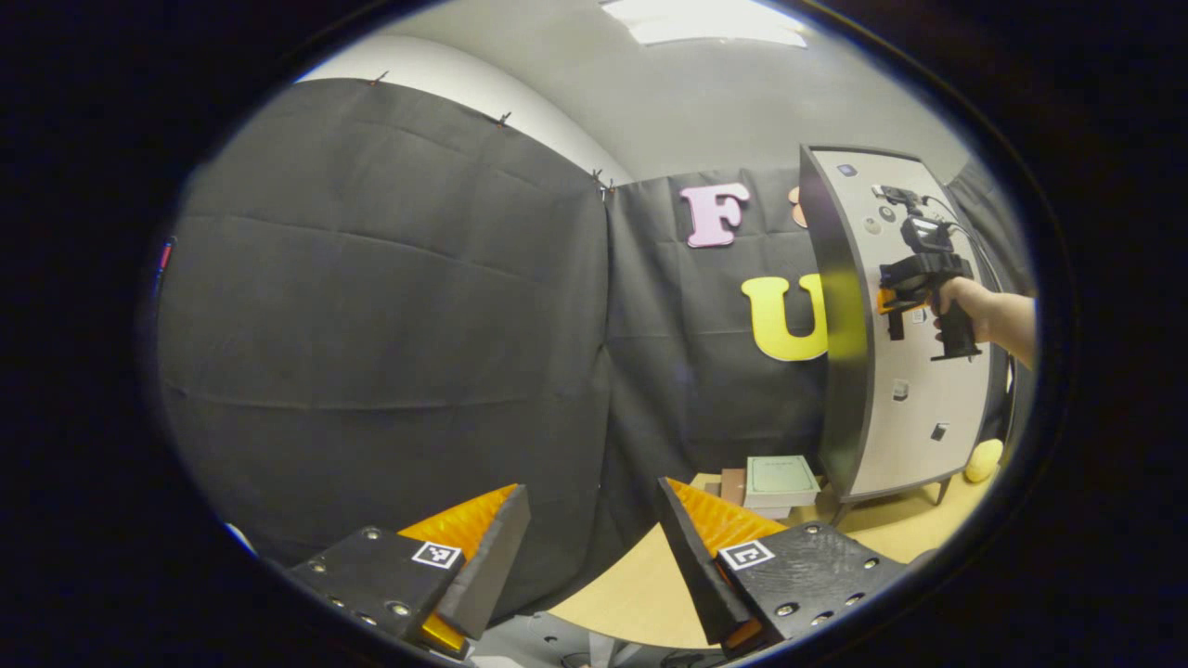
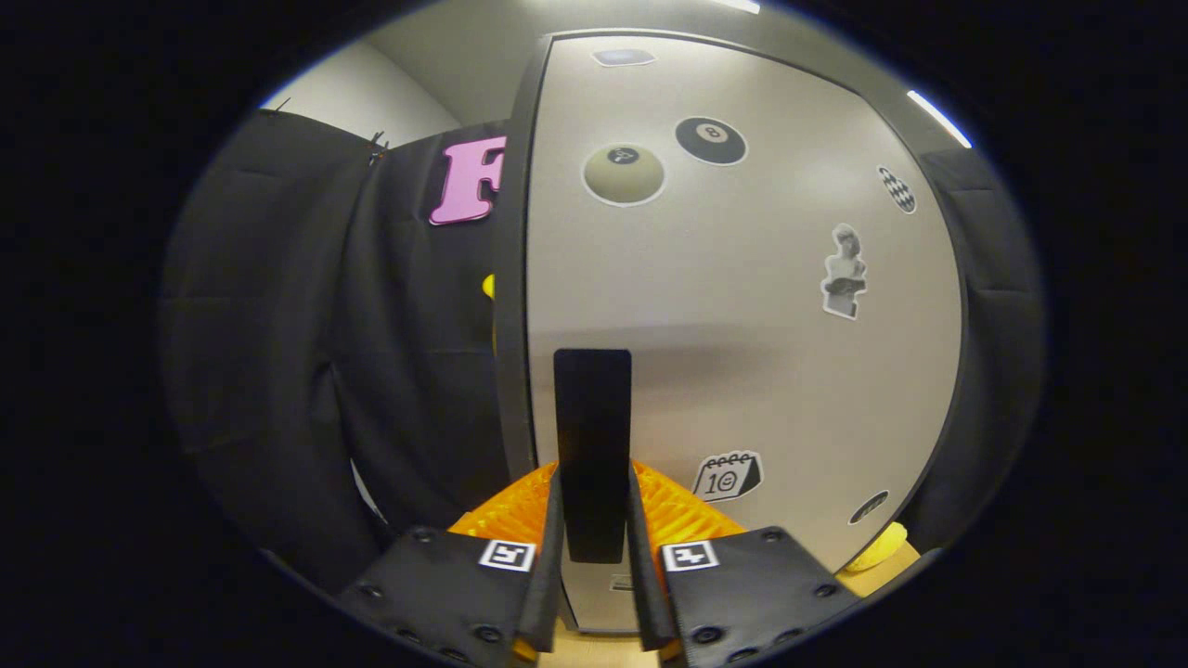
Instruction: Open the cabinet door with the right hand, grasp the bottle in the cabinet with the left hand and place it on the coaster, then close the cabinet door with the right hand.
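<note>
Cabinet door (image 2: pixel 742 306) stood shut on the pale cabinet (image 1: pixel 914 371) at the far end of the bench (image 1: pixel 640 584), dotted with stickers: two billiard balls (image 2: pixel 624 173) up top, a small bust (image 2: pixel 843 271) to the right, a calendar (image 2: pixel 729 475) low down. Its dark vertical handle (image 2: pixel 592 436) ran down the door near the left edge. Right gripper (image 2: pixel 594 557) had its two fingers drawn in tight against either side of that handle, pinching it. From the left gripper view, the same tool (image 1: pixel 914 278) sat up against the door face, held in a hand (image 1: pixel 965 306) reaching in from the right.

Left gripper (image 1: pixel 594 529) hung well back from the cabinet, over the near edge of the bench, fingers spread wide with nothing between them. A small stack of books (image 1: pixel 775 482) lay on the bench just left of the cabinet's foot, and something yellow and rounded (image 1: pixel 982 459) sat at the cabinet's right, touching or just beside it, hard to say which. Black cloth wall (image 1: pixel 390 325) hung behind everything.
</note>
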`<act>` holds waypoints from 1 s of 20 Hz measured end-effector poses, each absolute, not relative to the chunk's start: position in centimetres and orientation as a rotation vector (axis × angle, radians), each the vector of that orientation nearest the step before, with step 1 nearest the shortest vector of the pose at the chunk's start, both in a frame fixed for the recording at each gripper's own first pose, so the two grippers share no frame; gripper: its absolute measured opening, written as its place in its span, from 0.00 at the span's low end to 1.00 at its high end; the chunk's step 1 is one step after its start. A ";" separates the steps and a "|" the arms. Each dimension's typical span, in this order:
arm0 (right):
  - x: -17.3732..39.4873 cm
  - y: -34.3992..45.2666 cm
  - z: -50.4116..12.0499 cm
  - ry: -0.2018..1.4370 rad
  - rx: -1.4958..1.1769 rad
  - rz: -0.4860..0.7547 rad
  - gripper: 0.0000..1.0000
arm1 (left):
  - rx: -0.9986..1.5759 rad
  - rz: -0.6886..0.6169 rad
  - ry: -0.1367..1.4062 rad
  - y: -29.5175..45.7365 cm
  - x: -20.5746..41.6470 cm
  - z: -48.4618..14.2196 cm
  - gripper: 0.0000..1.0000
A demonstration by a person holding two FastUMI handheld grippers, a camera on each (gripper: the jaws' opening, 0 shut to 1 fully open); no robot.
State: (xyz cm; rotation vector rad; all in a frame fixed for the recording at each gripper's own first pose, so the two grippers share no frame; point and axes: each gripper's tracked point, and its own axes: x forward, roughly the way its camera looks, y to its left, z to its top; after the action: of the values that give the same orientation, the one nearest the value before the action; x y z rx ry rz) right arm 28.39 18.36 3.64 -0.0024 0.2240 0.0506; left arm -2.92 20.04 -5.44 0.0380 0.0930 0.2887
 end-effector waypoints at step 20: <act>24.4 15.6 4.2 0.279 0.030 0.261 0.18 | 0.018 0.024 0.048 12.5 0.4 -4.1 0.83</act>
State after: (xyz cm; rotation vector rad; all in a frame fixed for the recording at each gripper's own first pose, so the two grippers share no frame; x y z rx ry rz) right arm 24.36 15.58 4.17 0.0298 0.2788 0.2614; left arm 0.42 12.52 -4.13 0.0178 0.0480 0.0240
